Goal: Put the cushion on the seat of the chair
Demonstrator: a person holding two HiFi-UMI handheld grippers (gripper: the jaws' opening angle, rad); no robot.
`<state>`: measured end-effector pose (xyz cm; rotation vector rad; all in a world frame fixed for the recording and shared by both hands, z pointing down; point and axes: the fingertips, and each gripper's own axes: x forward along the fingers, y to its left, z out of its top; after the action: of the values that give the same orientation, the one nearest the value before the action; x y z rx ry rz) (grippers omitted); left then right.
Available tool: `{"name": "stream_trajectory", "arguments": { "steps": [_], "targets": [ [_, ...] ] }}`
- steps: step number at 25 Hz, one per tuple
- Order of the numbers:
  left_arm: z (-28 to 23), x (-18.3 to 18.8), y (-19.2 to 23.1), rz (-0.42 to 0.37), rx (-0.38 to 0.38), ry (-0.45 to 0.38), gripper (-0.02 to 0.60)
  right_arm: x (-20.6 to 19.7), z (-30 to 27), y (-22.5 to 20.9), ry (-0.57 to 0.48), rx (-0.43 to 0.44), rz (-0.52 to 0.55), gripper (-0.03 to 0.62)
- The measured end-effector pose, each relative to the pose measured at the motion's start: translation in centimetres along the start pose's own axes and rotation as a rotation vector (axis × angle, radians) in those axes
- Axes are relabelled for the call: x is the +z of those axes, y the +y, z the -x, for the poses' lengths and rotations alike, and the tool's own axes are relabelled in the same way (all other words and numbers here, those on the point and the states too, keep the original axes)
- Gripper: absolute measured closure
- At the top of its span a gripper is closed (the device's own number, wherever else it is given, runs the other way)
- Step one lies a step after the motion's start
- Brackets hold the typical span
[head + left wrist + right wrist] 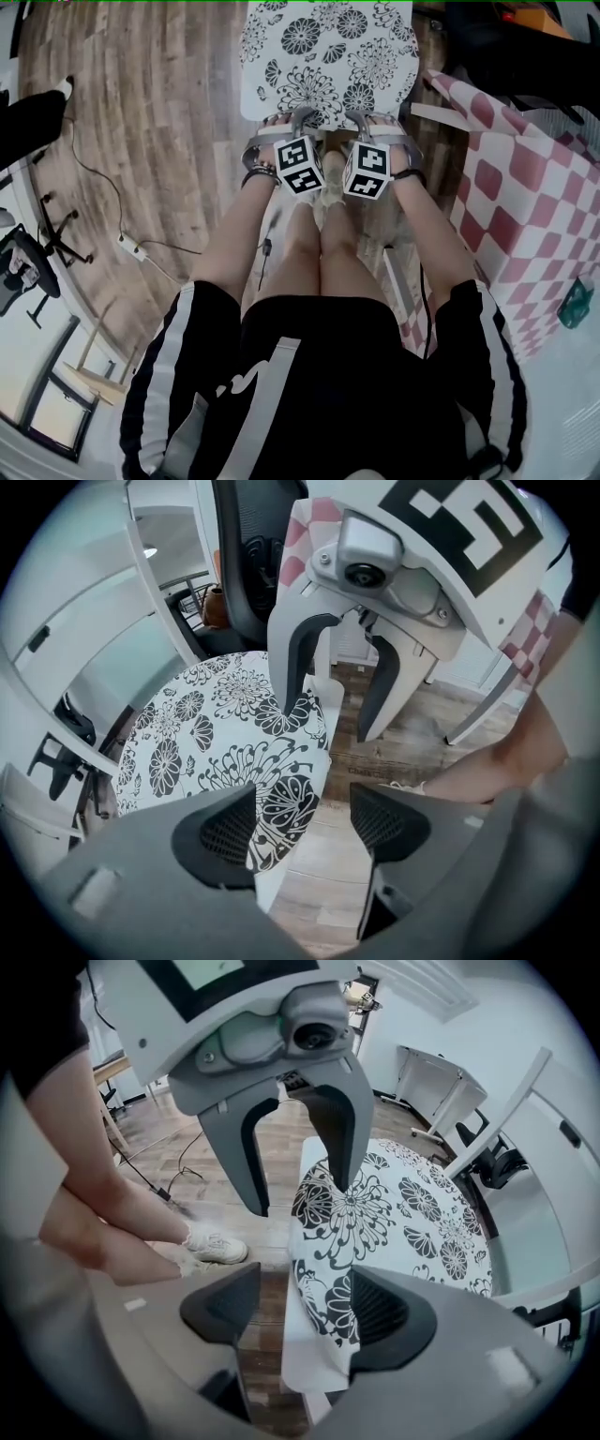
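Observation:
A white cushion (328, 52) with a black flower print lies flat on the chair seat, straight ahead of the person's knees. Its near edge shows in the left gripper view (225, 733) and the right gripper view (394, 1213), with the seat's white rim (305, 1358) just under it. My left gripper (286, 122) (305, 813) stands open over the cushion's near edge, nothing between its pads. Close beside it, my right gripper (380, 122) (305, 1302) is open too and holds nothing. Each gripper also sees the other one, the right (333, 714) and the left (298, 1190), hanging with its jaws wide.
A table with a pink-and-white checked cloth (525, 187) stands close on the right. The person's legs and white shoes (328, 197) are right behind the grippers. A power strip with its cable (131, 246) lies on the wood floor at left, near a black office chair (28, 262).

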<state>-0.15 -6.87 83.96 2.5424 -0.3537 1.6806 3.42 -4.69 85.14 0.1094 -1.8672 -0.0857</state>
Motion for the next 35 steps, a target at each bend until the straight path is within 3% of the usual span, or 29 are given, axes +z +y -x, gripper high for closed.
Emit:
{"name": "stream_trajectory", "arguments": {
  "steps": [10,18,23,30,35],
  "targets": [
    [4.7,1.0,3.4,0.110,0.076,-0.043,0.267,1.9,3.8,-3.7,-0.003,-0.069,0.003,0.313],
    [8.2,3.1,6.7,0.160,0.145,-0.098,0.268,3.5,8.0,-8.5,-0.031,-0.179,-0.053,0.316],
    [11.1,4.4,9.1,0.282,0.190,-0.180,0.268,4.8,11.1,-11.6,-0.087,-0.272,-0.152,0.342],
    [15.2,5.2,12.0,0.365,0.268,-0.258,0.268,6.3,15.2,-14.9,-0.167,-0.367,-0.287,0.355],
    [18.8,6.5,13.3,0.449,0.299,-0.358,0.268,7.2,19.3,-16.5,-0.261,-0.448,-0.443,0.368]
  ]
}}
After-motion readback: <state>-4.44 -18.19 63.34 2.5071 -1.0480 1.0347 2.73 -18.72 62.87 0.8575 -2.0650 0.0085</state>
